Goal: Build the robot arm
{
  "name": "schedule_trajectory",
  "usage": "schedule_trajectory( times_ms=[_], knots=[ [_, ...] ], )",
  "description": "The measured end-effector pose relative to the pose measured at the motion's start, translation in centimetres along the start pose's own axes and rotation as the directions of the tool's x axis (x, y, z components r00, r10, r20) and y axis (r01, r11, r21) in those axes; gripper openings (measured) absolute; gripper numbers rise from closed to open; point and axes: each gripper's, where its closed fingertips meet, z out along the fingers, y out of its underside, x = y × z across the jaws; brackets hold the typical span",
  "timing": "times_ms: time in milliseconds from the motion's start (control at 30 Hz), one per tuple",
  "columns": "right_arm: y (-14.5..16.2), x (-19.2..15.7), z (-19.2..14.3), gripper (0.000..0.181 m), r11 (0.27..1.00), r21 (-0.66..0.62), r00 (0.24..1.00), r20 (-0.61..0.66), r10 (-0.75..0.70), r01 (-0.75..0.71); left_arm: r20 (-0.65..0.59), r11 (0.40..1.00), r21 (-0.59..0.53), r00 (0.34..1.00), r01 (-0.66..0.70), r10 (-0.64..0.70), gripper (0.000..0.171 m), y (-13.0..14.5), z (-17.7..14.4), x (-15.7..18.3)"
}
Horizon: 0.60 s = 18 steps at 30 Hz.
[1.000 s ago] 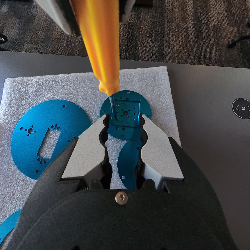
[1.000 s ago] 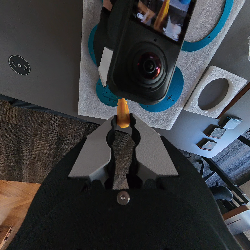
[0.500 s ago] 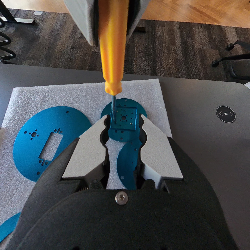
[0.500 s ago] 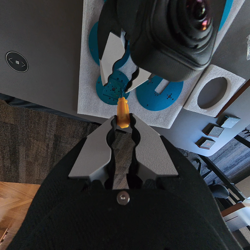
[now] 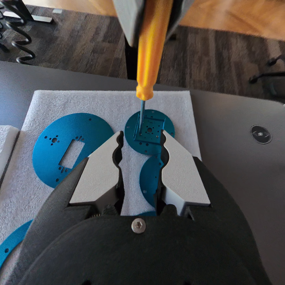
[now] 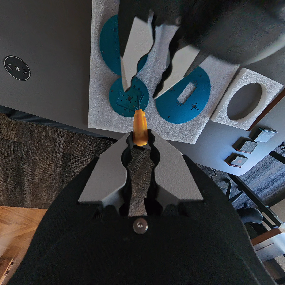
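Observation:
A small blue disc with a square blue bracket on it lies on a white foam mat. My right gripper is shut on an orange-handled screwdriver. The screwdriver also shows in the left wrist view, with its tip standing in a hole at the bracket's near left corner. My left gripper is open and empty, hovering just short of the bracket. In the right wrist view, the left gripper has one tip over the small disc and the other over the foam.
A large blue disc with a rectangular slot lies left of the small one, and another blue disc lies under my left gripper. A foam block with a round hole, three small boxes and a round panel are on the grey table. One gripper's finger ends stand about 9 cm off the other's.
My left gripper has drawn back and up from the bracket it flanked, so more of the mat shows. The screwdriver tip has stayed in the bracket.

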Motion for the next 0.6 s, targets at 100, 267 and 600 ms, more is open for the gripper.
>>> schedule_trajectory(
  times_ms=[100, 267, 600],
  knots=[
    [-0.1, 0.0, 0.0, 0.018, 1.000, 0.002, 1.000, -0.002, -0.004, 0.004, -0.113, 0.993, -0.005, 0.987, 0.115, -0.115, 0.042, 0.2, -2.3, 0.9],
    [-0.2, 0.1, 0.0, 0.018, 1.000, -0.003, 1.000, 0.002, -0.004, 0.004, -0.103, 0.965, -0.259, 0.992, 0.043, -0.072, 0.053, 3.9, -0.9, 2.3],
    [0.2, 0.0, 0.2, 0.018, 1.000, -0.012, 1.000, 0.011, 0.008, -0.008, -0.105, 0.930, -0.359, 0.994, -0.076, 0.041, 0.032, 5.7, -1.3, 3.0]
  ],
)
